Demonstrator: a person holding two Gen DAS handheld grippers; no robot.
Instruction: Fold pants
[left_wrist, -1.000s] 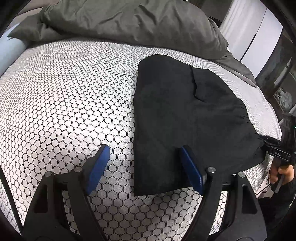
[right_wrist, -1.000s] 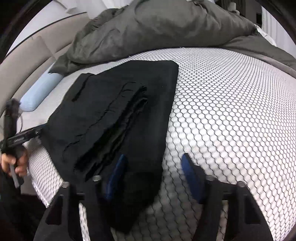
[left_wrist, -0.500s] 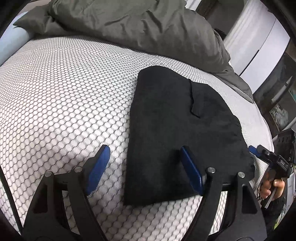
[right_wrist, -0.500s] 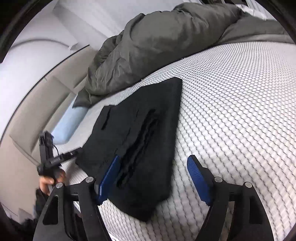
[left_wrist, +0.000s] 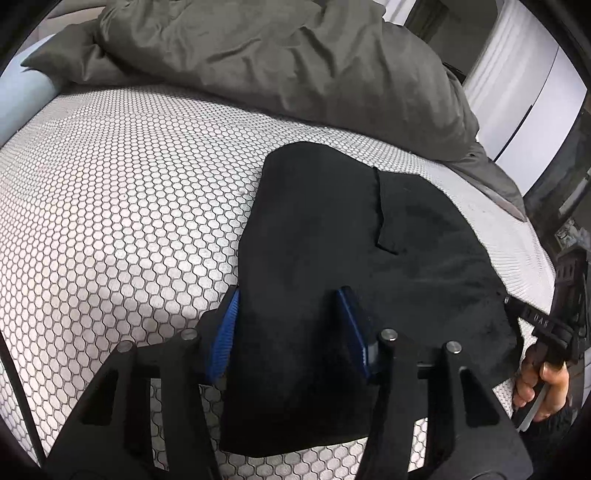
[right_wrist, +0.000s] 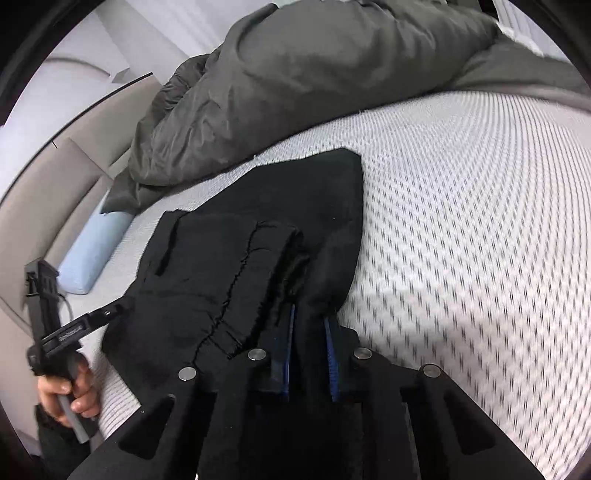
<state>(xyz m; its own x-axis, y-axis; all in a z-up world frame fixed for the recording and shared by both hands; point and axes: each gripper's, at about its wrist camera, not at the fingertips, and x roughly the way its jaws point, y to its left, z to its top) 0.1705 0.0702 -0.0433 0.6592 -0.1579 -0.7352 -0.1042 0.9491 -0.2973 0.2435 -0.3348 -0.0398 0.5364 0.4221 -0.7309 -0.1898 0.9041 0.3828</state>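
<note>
i see the black pants (left_wrist: 332, 236) folded into a compact, several-layer bundle on the honeycomb-patterned mattress (left_wrist: 122, 206), close to its near edge. the cloth is dark and matte. one long side is a smooth fold; on the other side the stacked layers show frayed-looking seams (right_wrist: 236, 288). a pocket slit (left_wrist: 380, 214) sits on the top face. the far end is rounded.

Honeycomb-print mattress (left_wrist: 122, 221) under and beyond the fingers. Crumpled grey duvet (left_wrist: 280, 59) heaped at far end. Light-blue bolster (right_wrist: 94, 254) far left, white wardrobe doors (left_wrist: 524, 99) far right.
</note>
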